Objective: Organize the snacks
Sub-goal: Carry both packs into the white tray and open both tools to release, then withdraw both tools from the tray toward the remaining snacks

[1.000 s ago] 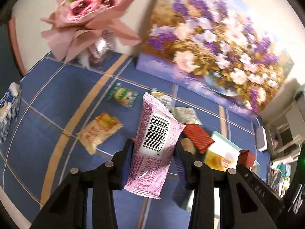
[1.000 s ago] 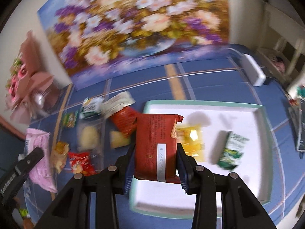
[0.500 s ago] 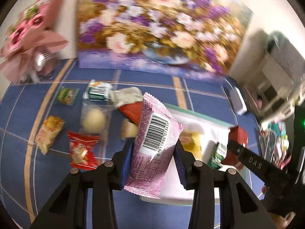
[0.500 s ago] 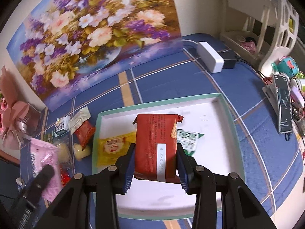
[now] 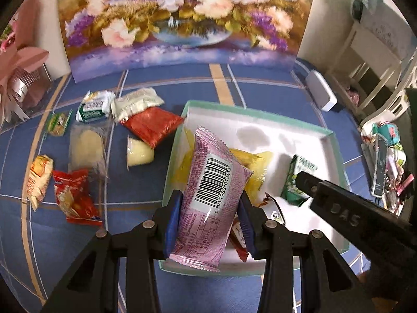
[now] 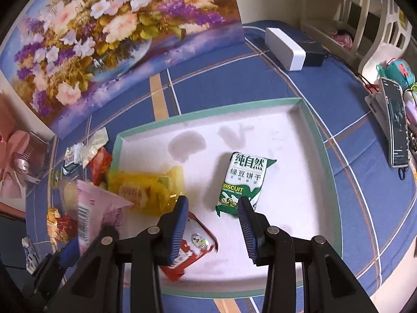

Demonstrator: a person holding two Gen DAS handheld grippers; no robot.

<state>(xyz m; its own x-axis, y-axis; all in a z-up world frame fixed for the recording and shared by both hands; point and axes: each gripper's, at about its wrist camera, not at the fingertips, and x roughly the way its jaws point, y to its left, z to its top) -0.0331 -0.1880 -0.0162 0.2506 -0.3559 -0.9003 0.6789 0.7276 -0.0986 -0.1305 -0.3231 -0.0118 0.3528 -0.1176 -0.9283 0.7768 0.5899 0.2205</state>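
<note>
My left gripper (image 5: pixel 209 208) is shut on a pink snack packet (image 5: pixel 208 195) with a barcode and holds it over the left part of the white, green-rimmed tray (image 5: pixel 260 112). My right gripper (image 6: pixel 212 208) hangs over the tray (image 6: pixel 208 110), jaws apart with nothing between them. A red packet (image 6: pixel 192 250) lies on the tray floor under its left finger. Also in the tray are a yellow packet (image 6: pixel 148 190) and a green biscuit packet (image 6: pixel 243 182). The pink packet (image 6: pixel 96 208) shows at the lower left of the right wrist view.
Several loose snacks lie on the blue cloth left of the tray: a red packet (image 5: pixel 151 126), a white one (image 5: pixel 138 101), a pudding cup (image 5: pixel 138 152), a red bag (image 5: pixel 74 198). A flower painting (image 5: pixel 182 20) stands behind. A white box (image 6: pixel 284 49) and phone (image 6: pixel 396 127) lie to the right.
The red packet has left my right gripper and now lies in the tray. My left gripper carried the pink packet rightward from over the loose snacks to over the tray, and sank.
</note>
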